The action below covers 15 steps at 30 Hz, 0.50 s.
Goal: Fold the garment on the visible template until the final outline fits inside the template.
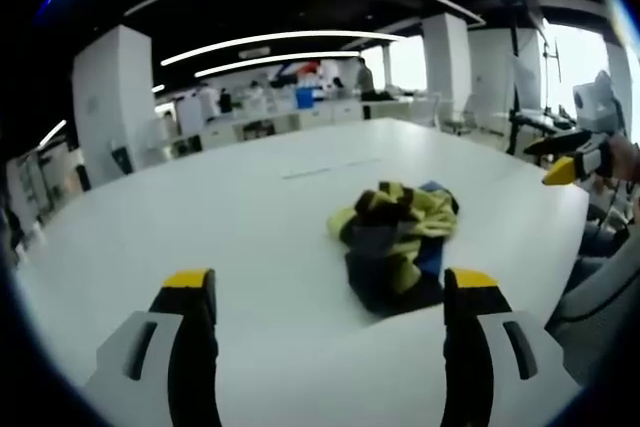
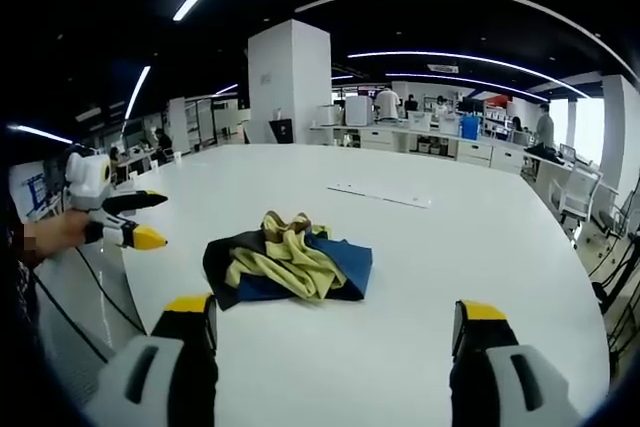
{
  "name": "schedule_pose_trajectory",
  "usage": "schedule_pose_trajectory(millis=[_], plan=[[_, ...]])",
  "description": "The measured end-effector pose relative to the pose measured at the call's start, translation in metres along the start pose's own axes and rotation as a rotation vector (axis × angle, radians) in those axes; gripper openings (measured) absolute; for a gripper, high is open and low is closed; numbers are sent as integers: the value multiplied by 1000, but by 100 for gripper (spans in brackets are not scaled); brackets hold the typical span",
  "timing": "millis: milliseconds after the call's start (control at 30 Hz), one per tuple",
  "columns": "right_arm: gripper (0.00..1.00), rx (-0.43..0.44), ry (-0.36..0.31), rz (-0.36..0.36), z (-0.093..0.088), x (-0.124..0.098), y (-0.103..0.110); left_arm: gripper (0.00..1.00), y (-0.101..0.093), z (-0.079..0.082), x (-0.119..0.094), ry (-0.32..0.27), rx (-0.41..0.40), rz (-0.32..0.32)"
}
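both grippers hung over white table point(image 2: 480, 277), jaws spread wide, holding nothing.
left gripper point(image 1: 328, 287) and right gripper point(image 2: 338, 319) faced crumpled yellow, blue and black garment point(image 2: 288, 259), bunched mid-table, well apart from both.

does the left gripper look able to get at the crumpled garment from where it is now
Probably yes. The left gripper is open with the garment lying just ahead on the white table, and nothing stands between them.
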State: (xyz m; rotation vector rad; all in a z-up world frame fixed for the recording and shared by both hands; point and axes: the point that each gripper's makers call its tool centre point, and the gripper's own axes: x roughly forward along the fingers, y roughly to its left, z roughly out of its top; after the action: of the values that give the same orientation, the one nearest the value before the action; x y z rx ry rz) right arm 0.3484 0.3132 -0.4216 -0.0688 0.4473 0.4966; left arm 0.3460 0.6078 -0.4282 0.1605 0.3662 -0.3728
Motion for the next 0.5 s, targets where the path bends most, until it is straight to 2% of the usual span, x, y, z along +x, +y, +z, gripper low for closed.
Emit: schedule_pose_trajectory(millis=[100,233,400,500], plan=[[98,-3,-13,4,3,0,2,87,0,4,0,-19,27,-9],[96,-9,-28,11,9,0,3,82,-1,3,-1,-7,44,-31],[92,-3,-36,19,13,5,4,76,-2,13,-2,-29,57,-62],[89,6,-29,49,14,11,10,73,-3,15,-2,-20,79,-82]])
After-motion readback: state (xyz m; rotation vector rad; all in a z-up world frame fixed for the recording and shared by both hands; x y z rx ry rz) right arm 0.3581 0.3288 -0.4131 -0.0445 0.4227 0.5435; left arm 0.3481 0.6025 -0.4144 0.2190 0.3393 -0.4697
